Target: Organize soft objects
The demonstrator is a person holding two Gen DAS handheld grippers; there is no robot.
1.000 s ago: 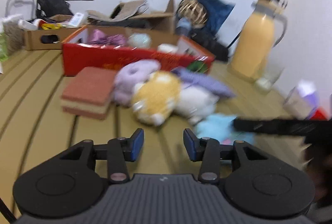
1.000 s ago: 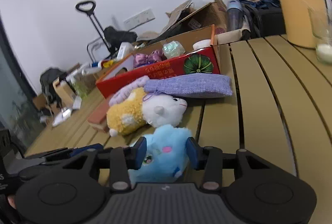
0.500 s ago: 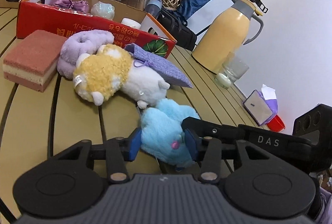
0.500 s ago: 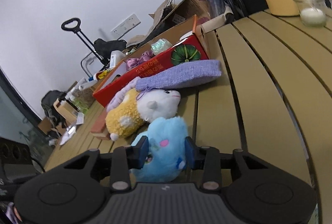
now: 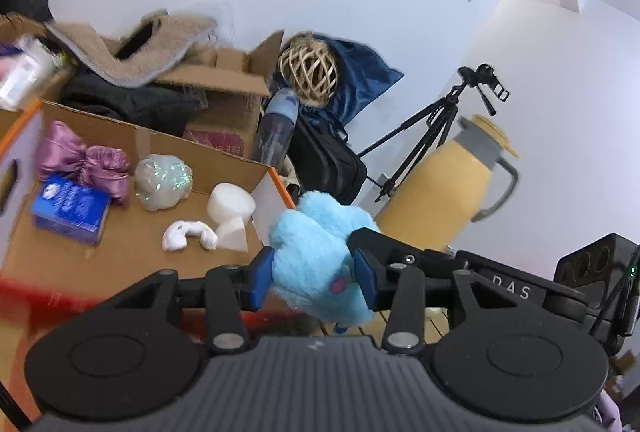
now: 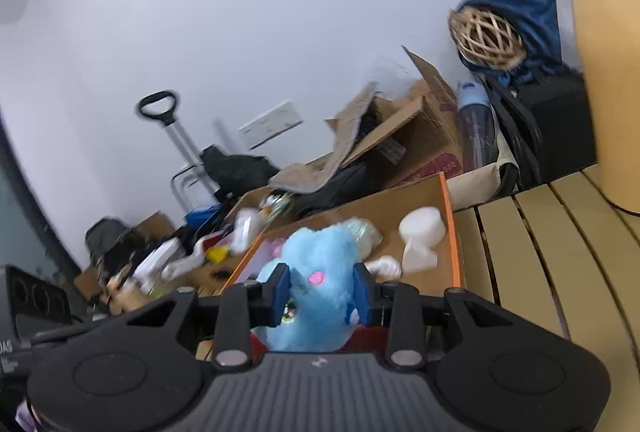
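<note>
Both your grippers clamp the fluffy light-blue plush toy (image 5: 316, 256): left gripper (image 5: 314, 278) jaws grasp it, right gripper (image 6: 320, 296) jaws likewise. It hangs mid-frame over the orange-rimmed cardboard box (image 5: 132, 248). Only the left view shows the blue packet (image 5: 70, 209) and purple satin bundle (image 5: 86, 161); only the right shows the slatted tabletop (image 6: 560, 252).

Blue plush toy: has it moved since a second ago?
Yes. The blue plush toy lay on the slatted table beside the other toys; now it is lifted, held in both grippers, at the near edge of the red box.
</note>
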